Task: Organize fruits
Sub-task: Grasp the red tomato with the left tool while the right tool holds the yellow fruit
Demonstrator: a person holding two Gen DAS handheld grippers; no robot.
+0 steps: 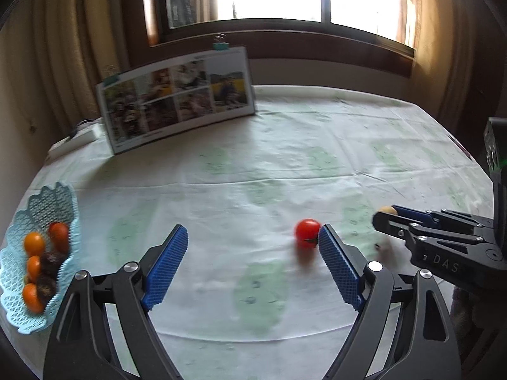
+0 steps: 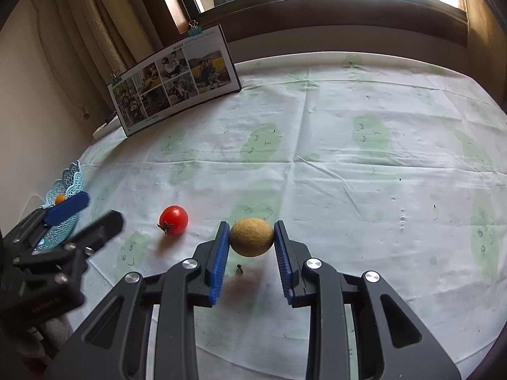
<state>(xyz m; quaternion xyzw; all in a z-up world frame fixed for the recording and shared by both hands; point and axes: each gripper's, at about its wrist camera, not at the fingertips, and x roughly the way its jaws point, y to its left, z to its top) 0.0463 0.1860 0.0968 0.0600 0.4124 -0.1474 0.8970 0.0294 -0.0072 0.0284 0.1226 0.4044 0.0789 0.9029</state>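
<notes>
Right gripper (image 2: 252,237) clamps tan fruit (image 2: 251,237); left gripper (image 1: 253,231) spread near tomato (image 1: 307,232)

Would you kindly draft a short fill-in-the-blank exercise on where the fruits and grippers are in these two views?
1. The right gripper is shut on a round, ____-coloured fruit.
2. The red tomato lies on the ____, outside the basket.
3. The light blue basket holds orange and ____ fruits.
4. The left gripper has its jaws ____, holding nothing.

Missing words: tan; tablecloth; dark; open
</notes>
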